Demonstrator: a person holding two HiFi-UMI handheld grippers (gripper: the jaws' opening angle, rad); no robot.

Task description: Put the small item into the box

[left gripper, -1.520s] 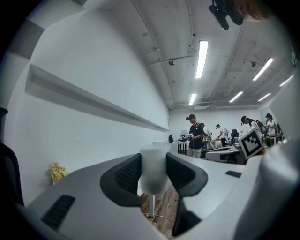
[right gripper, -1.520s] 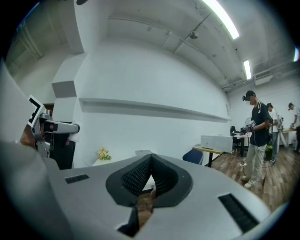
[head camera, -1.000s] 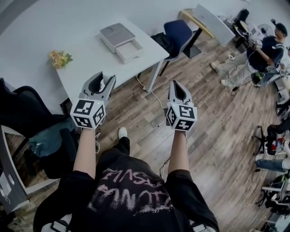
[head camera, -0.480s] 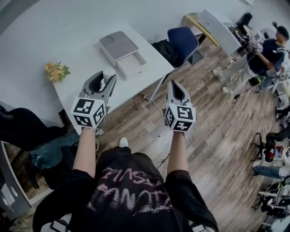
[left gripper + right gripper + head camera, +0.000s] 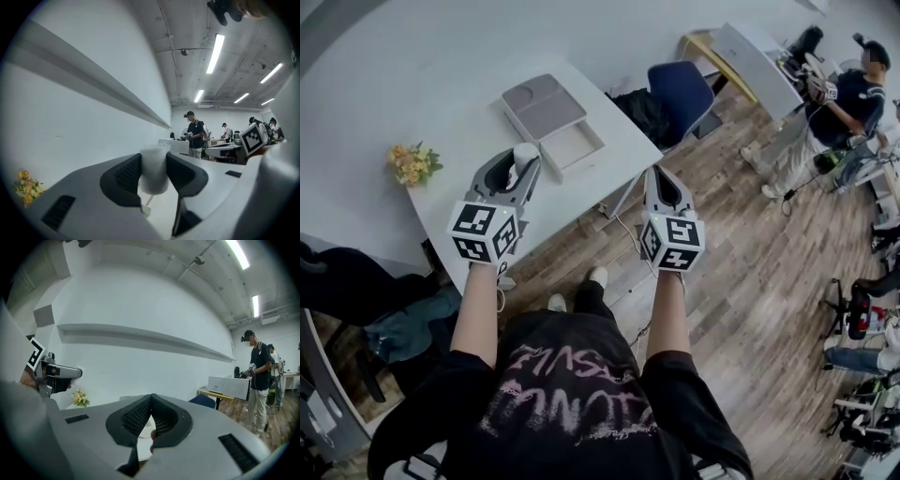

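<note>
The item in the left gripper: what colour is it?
White item; best in the left gripper view.

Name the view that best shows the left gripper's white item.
Left gripper view: the white item sits close up between the jaws of the left gripper, pressed from both sides. Head view shows it small at the jaw tips; right gripper view: not discernible.

I think this is an open office or lab room. I see a white table [image 5: 623, 141], a blue office chair [image 5: 680, 89], a wood-look floor [image 5: 750, 281], long tube lamps [image 5: 215, 51] on a bare ceiling, and other people [image 5: 844, 98] standing near desks.
</note>
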